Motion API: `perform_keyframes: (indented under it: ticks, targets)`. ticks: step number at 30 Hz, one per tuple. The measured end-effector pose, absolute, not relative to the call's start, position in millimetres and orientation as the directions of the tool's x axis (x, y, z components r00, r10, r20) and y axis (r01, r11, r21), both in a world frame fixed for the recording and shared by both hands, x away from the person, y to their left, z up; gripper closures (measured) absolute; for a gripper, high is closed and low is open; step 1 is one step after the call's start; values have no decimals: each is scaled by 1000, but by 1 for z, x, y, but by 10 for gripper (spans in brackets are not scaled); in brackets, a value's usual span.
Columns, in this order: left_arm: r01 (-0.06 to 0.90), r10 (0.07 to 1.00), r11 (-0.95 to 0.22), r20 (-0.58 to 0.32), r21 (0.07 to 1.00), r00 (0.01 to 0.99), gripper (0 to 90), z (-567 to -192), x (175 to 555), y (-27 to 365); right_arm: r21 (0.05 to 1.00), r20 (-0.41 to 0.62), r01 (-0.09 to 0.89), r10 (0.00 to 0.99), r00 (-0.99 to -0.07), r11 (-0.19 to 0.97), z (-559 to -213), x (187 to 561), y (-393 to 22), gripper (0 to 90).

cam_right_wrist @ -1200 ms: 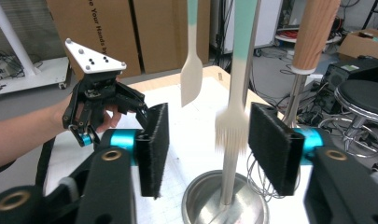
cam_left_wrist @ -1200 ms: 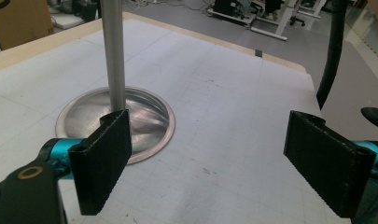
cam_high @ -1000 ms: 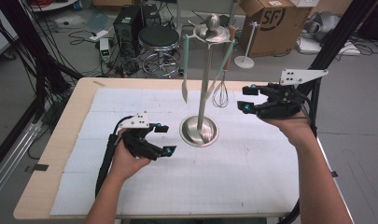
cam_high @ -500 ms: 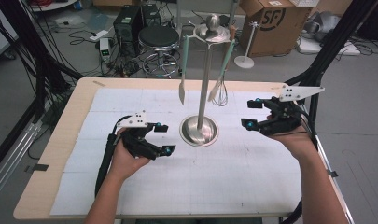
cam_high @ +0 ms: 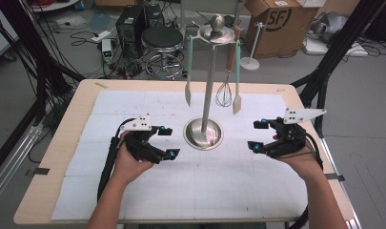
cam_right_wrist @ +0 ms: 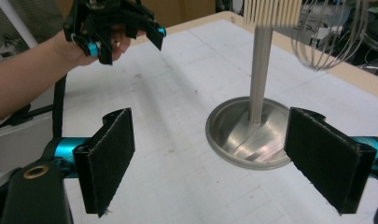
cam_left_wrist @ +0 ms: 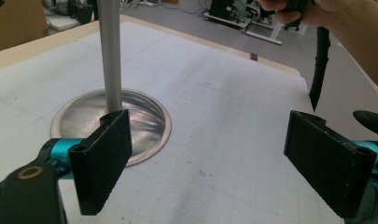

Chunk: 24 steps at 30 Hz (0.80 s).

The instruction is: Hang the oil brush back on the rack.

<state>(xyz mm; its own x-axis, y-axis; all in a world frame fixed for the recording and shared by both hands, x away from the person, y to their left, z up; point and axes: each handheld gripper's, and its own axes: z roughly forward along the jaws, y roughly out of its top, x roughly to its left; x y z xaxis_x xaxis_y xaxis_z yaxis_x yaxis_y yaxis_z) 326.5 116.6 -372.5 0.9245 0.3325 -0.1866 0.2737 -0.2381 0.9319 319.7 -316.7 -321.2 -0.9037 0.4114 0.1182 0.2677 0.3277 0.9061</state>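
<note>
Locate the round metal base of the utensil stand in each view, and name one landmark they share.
High view: stand base sits mid-table, between the two grippers.
Left gripper view: stand base lies left of centre, behind the left jaw.
Right gripper view: stand base lies right of centre, partly behind the right jaw.
Shared landmark: the upright pole rising from it.

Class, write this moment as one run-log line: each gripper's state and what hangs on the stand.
left gripper: open, empty | right gripper: fingers just opened, empty | stand: whisk and two spatulas hanging
</note>
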Motion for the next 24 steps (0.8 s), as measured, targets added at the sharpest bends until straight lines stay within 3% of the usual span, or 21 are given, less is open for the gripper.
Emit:
perform_keyframes:
  ticks: [24]
  targets:
    - [273, 339, -244, -182, 931, 923, 157, -372, 322, 119, 879, 143, 304, 405, -903, 367, -355, 313, -303, 155]
